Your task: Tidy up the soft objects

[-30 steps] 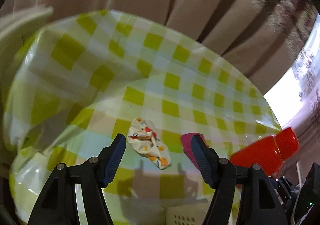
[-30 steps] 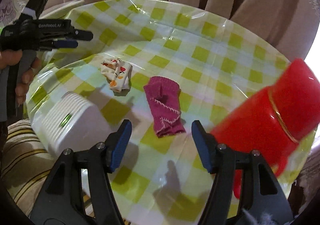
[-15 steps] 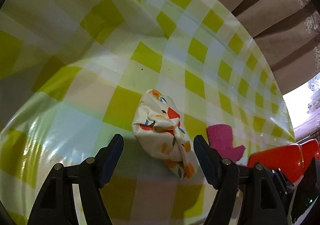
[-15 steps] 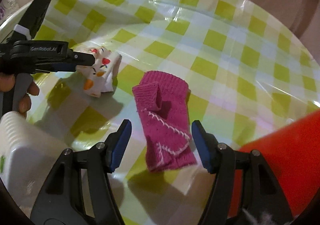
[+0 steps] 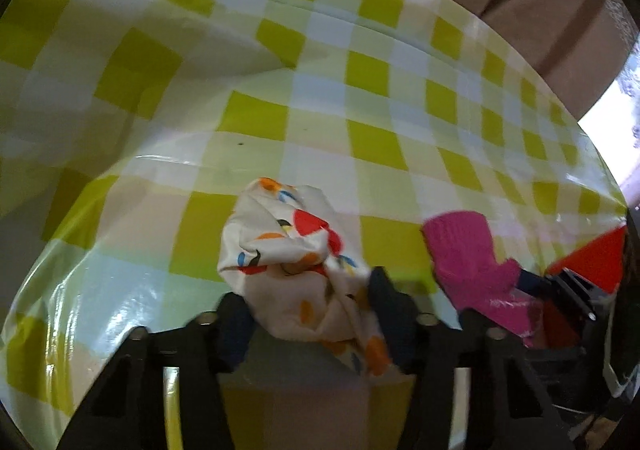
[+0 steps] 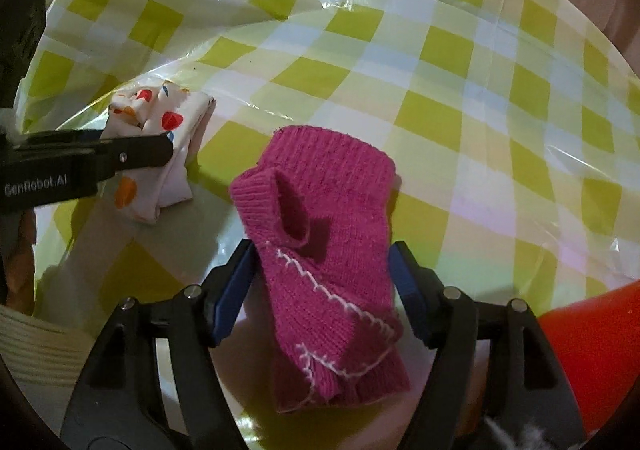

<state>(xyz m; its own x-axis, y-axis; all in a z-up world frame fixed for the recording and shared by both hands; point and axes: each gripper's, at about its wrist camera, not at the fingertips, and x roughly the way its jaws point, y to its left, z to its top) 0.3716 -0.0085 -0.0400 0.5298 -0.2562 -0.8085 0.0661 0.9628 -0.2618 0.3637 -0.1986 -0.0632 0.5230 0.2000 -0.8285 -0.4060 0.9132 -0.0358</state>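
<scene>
Both grippers have descended onto the checked tablecloth (image 6: 440, 61), the left gripper (image 5: 308, 314) now clenched around the patterned cloth (image 5: 296, 250) and the right gripper (image 6: 322, 282) open, straddling the pink knitted mitten (image 6: 332, 234) just beside it, suggesting paired pickups are beginning.

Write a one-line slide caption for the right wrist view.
Open right gripper straddles a magenta knitted fingerless glove on the green checked tablecloth; left gripper pinches a white patterned cloth bundle.
</scene>
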